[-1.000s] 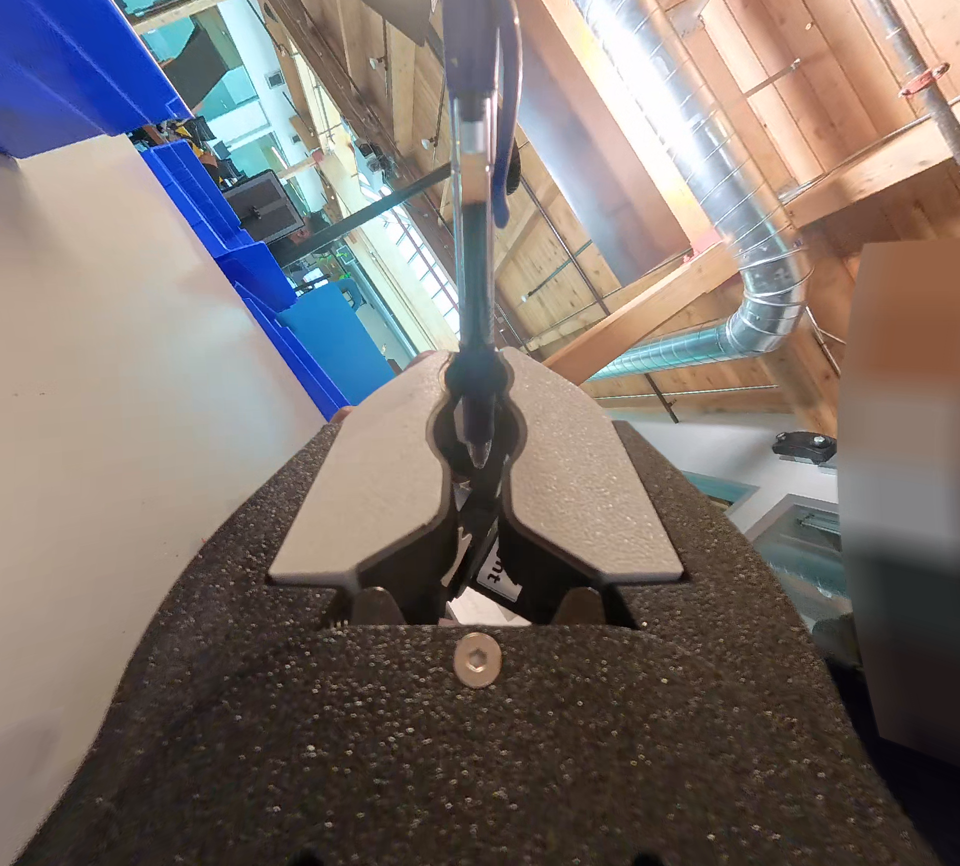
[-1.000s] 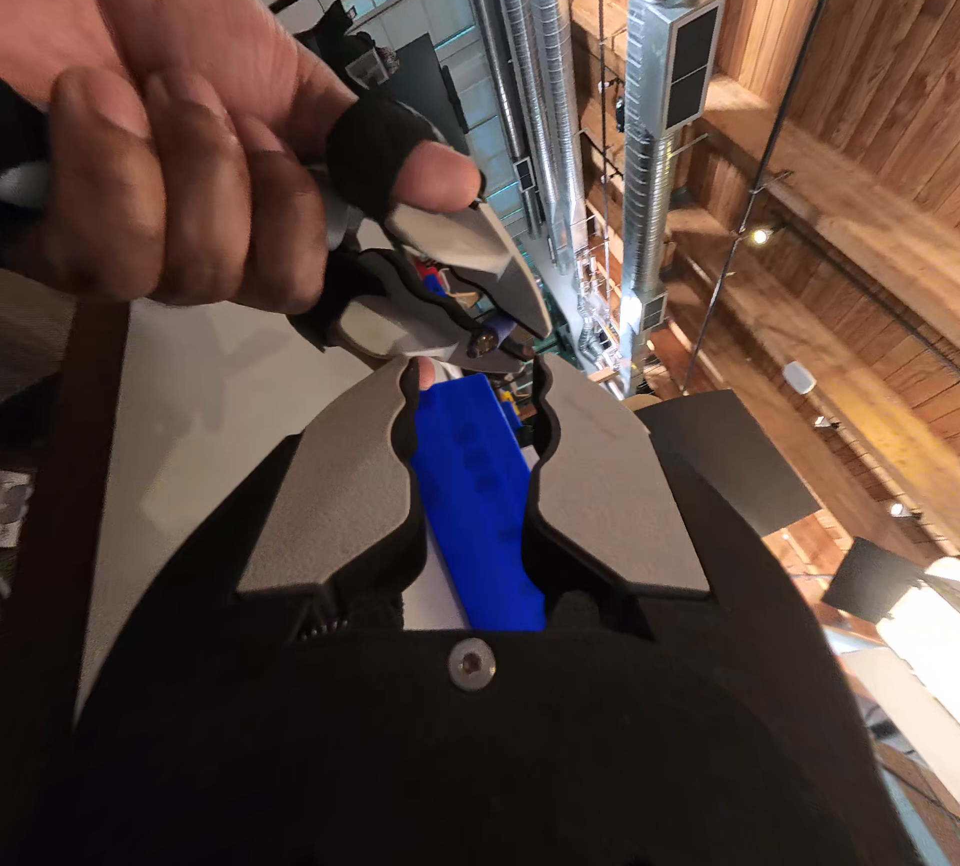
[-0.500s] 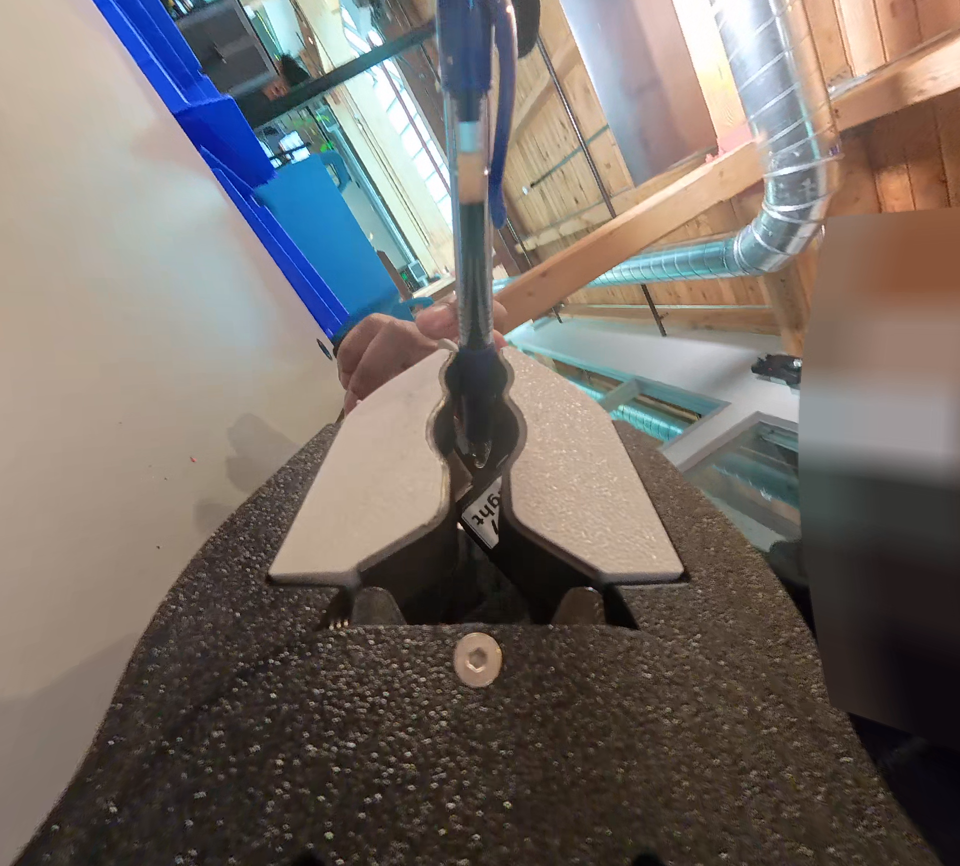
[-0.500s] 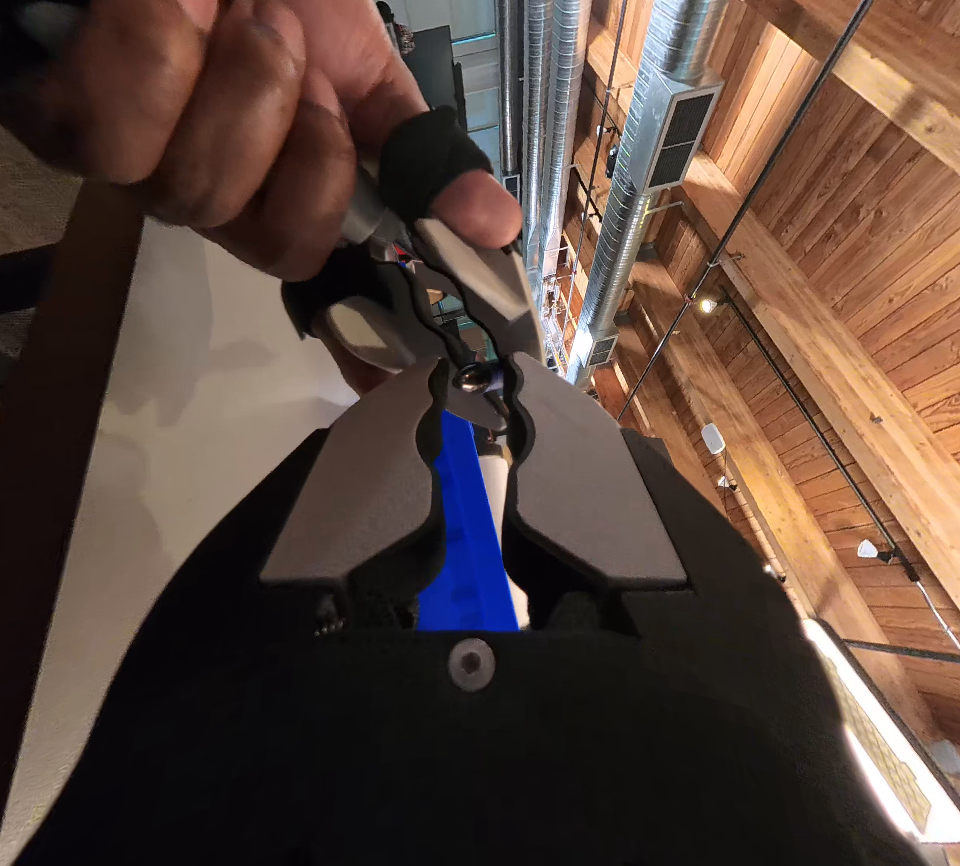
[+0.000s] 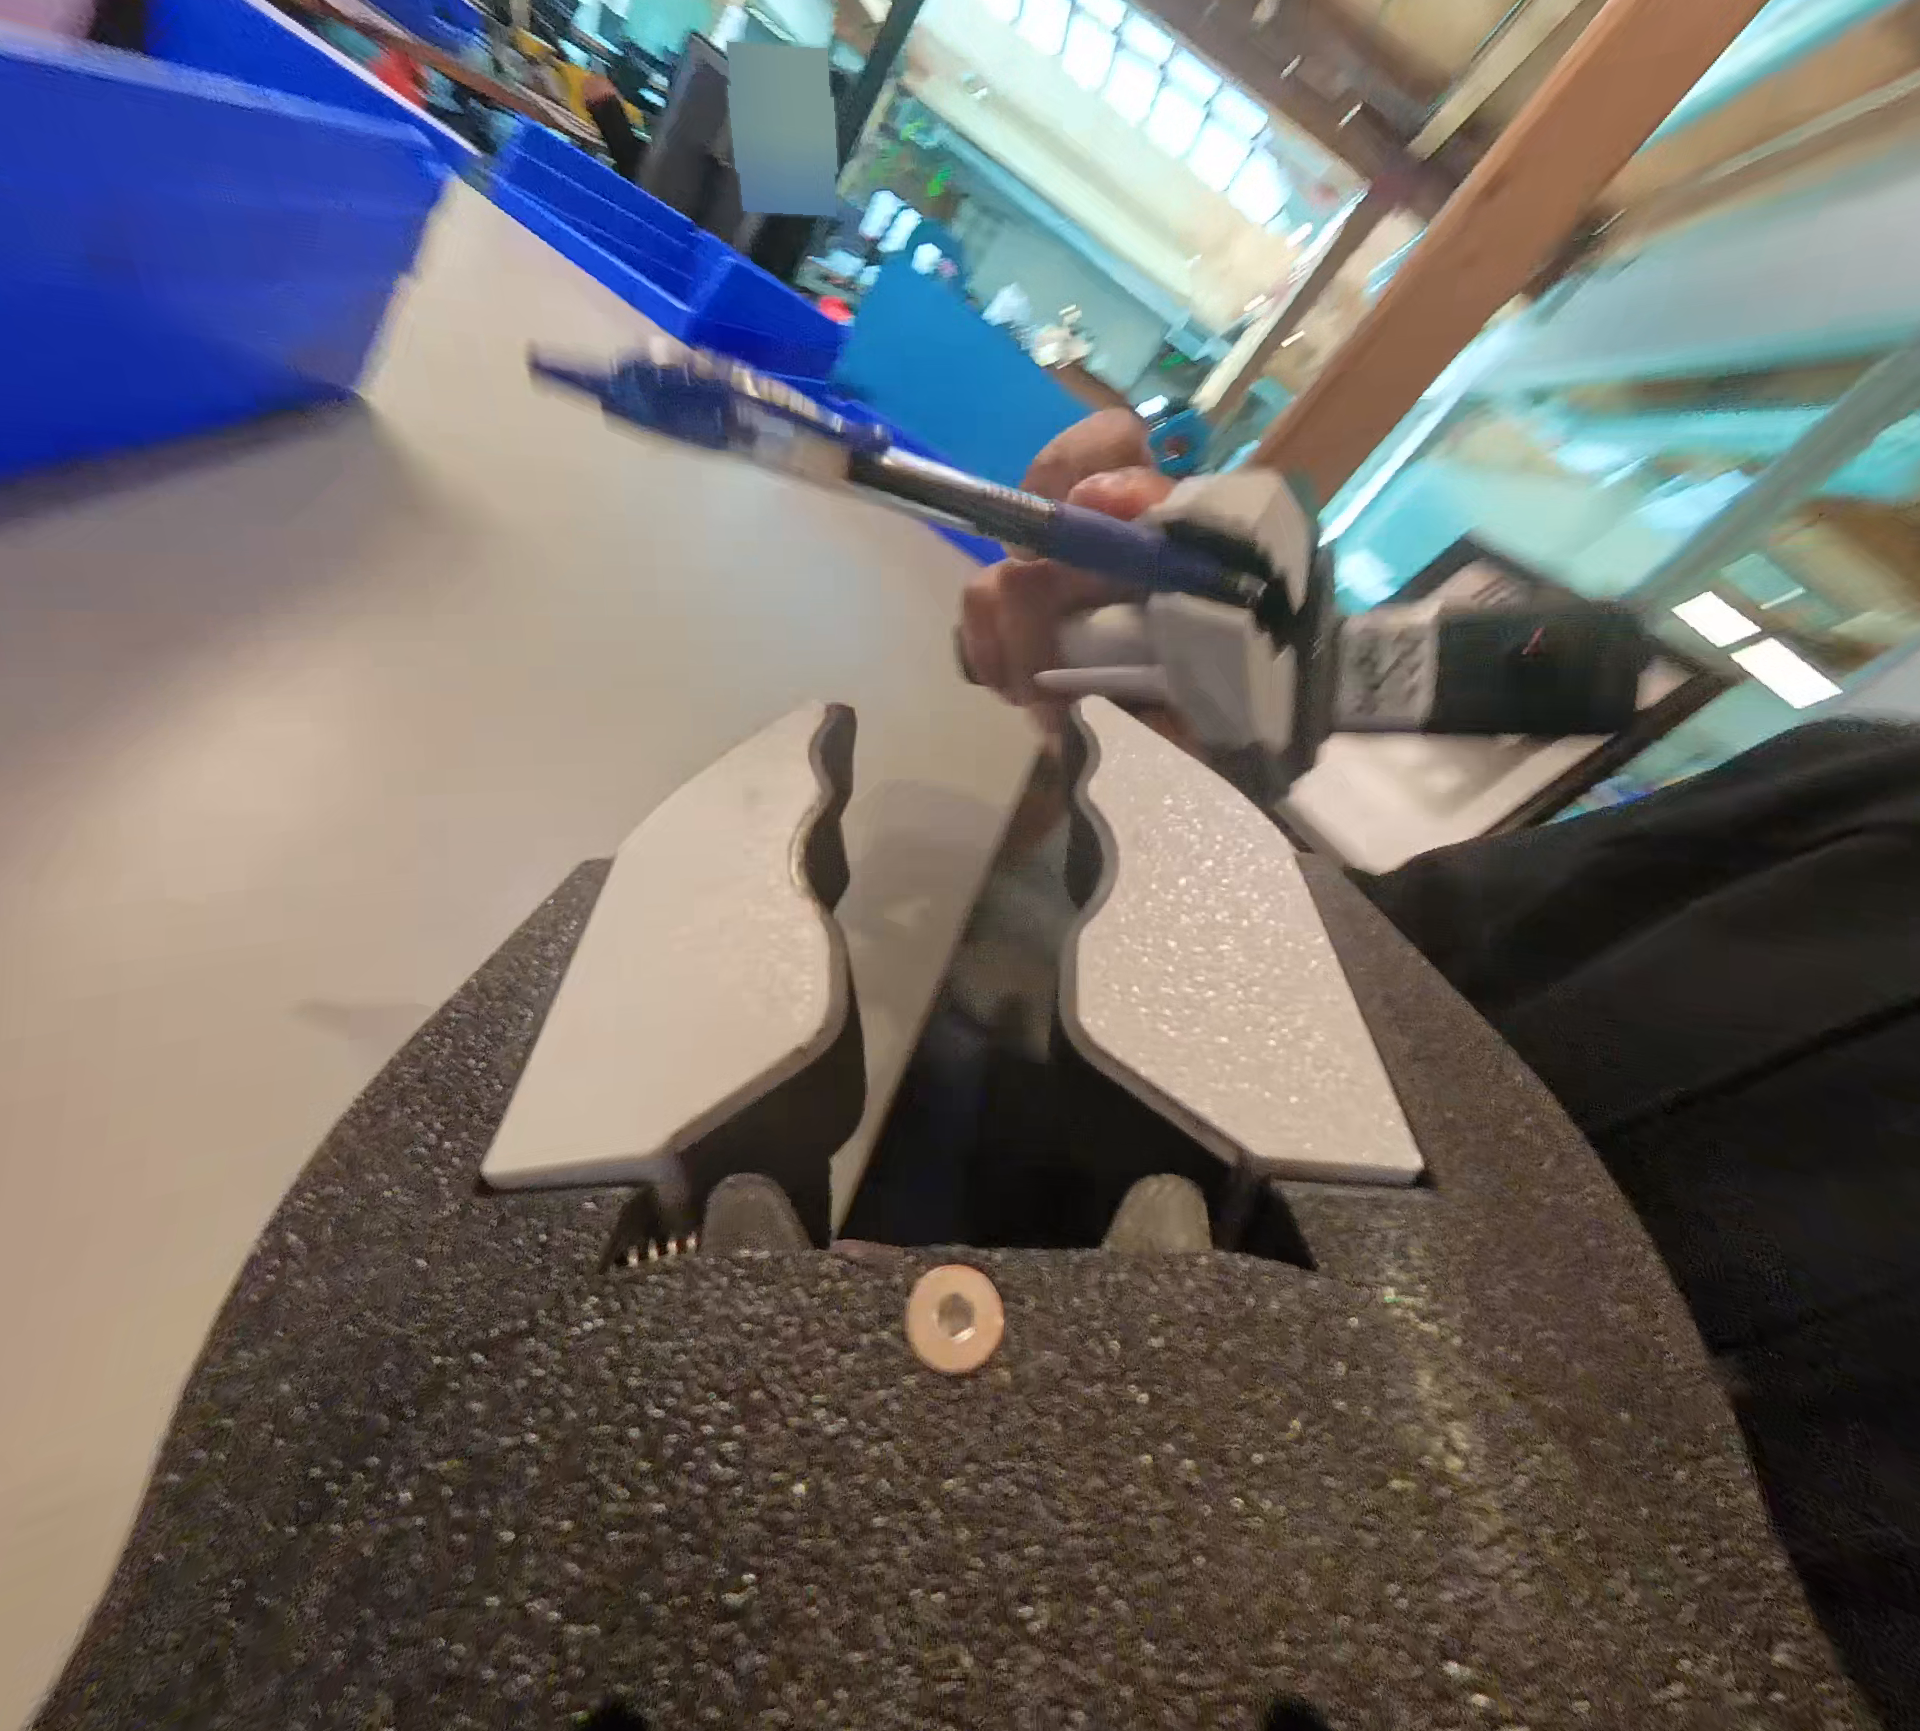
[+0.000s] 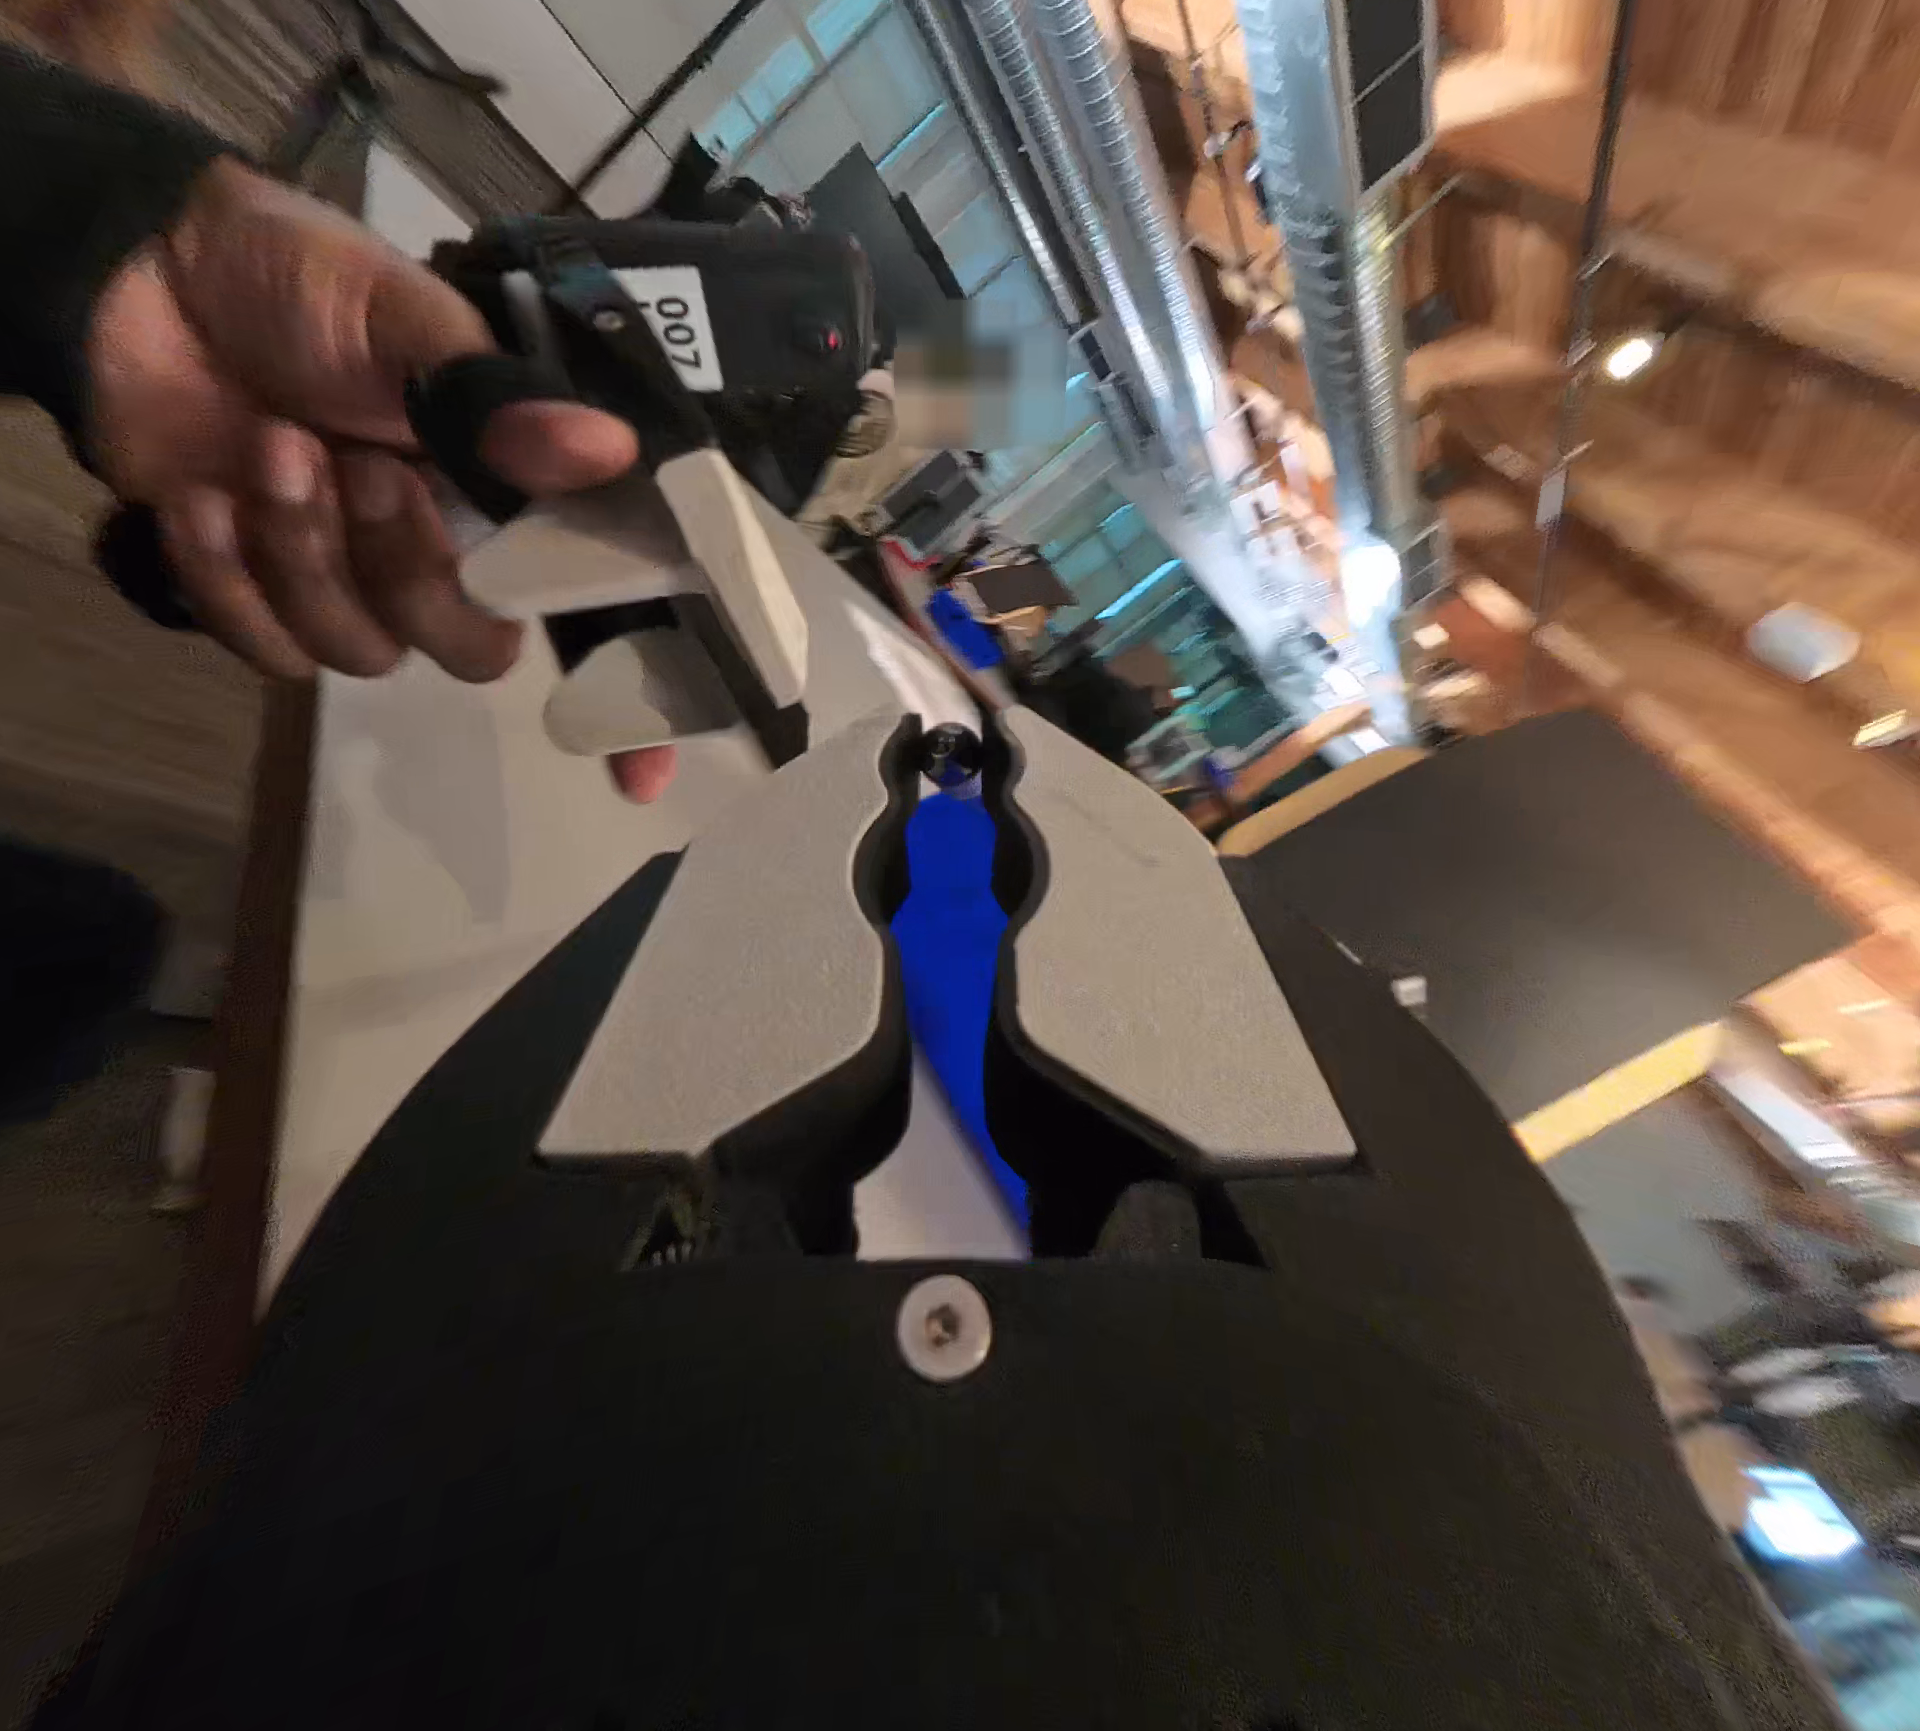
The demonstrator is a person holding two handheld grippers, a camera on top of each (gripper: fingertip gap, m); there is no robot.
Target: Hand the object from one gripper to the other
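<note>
The blue pen (image 5: 894, 476) has a clear barrel and a dark blue grip. In the left wrist view it sticks out to the left over the white table (image 5: 416, 746). My right gripper (image 5: 1252, 585) is shut on the pen's tip end at the right. My left gripper (image 5: 956, 736) is open and empty, below the pen and apart from it. In the right wrist view my right gripper (image 6: 948, 751) pinches the pen (image 6: 945, 746), seen end-on between its fingertips. My left gripper (image 6: 727, 673) shows at the upper left, open with nothing between its fingers.
Blue bins (image 5: 187, 258) line the far side of the table. A hand (image 5: 1039, 621) holds the right gripper, and a dark sleeve (image 5: 1662, 954) fills the right. A hand (image 6: 291, 455) holds the left gripper. A blue bin (image 6: 951, 954) shows behind my right fingers.
My right gripper shut on the pen's tip end while my left still held it. My left gripper then opened, let the pen go, and the two grippers drew apart.
</note>
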